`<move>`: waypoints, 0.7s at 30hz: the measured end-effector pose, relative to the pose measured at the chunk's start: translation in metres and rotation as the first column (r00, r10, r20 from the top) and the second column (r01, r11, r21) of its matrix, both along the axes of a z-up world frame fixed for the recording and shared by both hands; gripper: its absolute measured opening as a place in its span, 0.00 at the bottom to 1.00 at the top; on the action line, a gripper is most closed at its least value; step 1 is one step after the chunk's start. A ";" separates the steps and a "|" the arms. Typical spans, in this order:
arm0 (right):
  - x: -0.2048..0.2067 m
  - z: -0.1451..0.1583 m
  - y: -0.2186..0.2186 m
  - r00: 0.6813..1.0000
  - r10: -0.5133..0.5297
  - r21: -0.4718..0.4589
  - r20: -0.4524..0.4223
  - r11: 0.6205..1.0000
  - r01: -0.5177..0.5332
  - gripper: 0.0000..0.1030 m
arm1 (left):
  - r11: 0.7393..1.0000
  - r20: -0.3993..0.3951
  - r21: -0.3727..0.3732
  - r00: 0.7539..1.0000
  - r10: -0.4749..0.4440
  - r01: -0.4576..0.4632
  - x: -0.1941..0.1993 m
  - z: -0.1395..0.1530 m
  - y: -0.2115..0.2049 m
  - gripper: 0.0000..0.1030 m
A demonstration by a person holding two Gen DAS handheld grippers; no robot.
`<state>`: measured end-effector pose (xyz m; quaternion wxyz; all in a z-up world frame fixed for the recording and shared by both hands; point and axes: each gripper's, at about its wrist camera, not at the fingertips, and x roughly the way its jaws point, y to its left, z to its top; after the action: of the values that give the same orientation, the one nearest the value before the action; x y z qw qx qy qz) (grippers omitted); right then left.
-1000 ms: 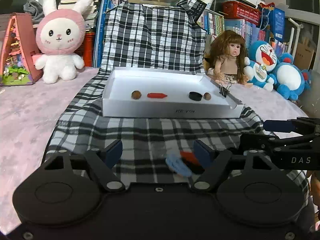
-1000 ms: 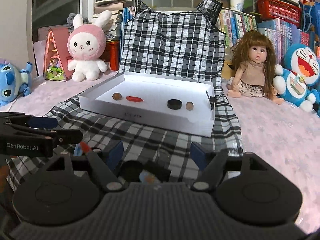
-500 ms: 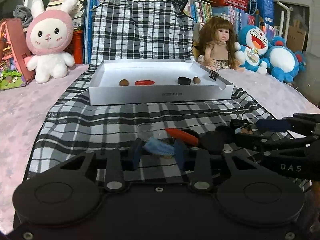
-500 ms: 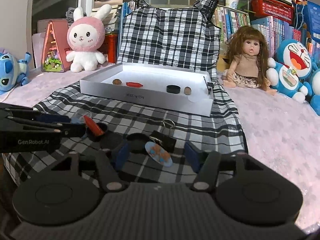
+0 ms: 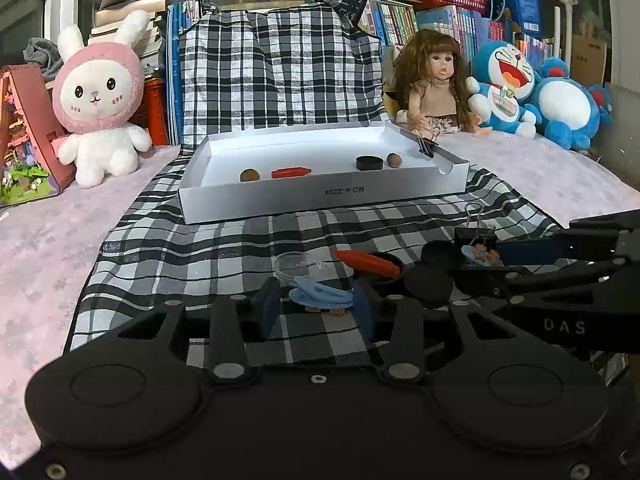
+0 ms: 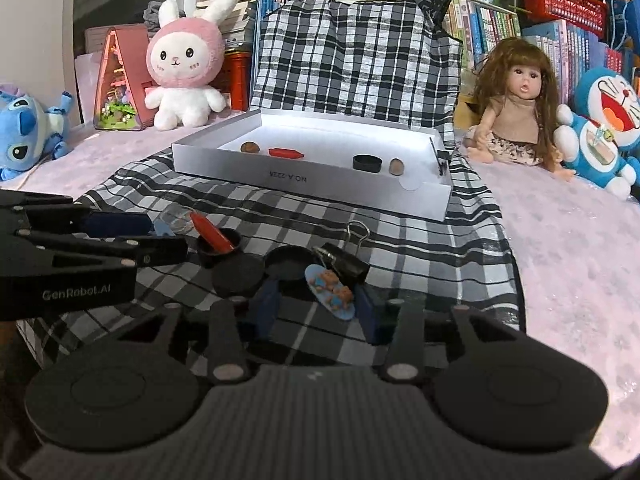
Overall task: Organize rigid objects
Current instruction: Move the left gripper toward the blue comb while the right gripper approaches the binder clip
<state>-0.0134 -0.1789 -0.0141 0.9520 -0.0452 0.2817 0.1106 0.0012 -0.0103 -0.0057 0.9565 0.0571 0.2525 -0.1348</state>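
Left tongs (image 5: 316,308) are being closed around the blue clip (image 5: 322,295), right tongs (image 6: 316,308) around the bear clip (image 6: 331,291); both must be lifted toward the white box (image 5: 320,196) at twelve o'clock.

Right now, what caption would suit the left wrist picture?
Left gripper, fingers closing around a blue clip on checked cloth, white tray beyond.

Both wrist views low, close over checked cloth (image 5: 224,248), facing white tray (image 6: 320,178); shared: tray, toys behind.
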 end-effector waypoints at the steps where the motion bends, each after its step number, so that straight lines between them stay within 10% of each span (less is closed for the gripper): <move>1: 0.001 0.000 0.000 1.000 0.002 -0.001 0.001 1.000 -0.002 0.45 | 1.000 0.001 0.000 1.000 0.000 0.000 0.001 0.000 0.000 0.38; 21: 0.003 0.002 0.004 0.998 0.067 -0.028 -0.003 0.997 -0.067 0.31 | 1.000 -0.020 -0.008 1.000 -0.012 0.011 0.004 -0.003 0.003 0.40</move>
<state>-0.0108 -0.1753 -0.0125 0.9468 -0.0678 0.2826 0.1383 0.0057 -0.0077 -0.0090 0.9533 0.0535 0.2612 -0.1419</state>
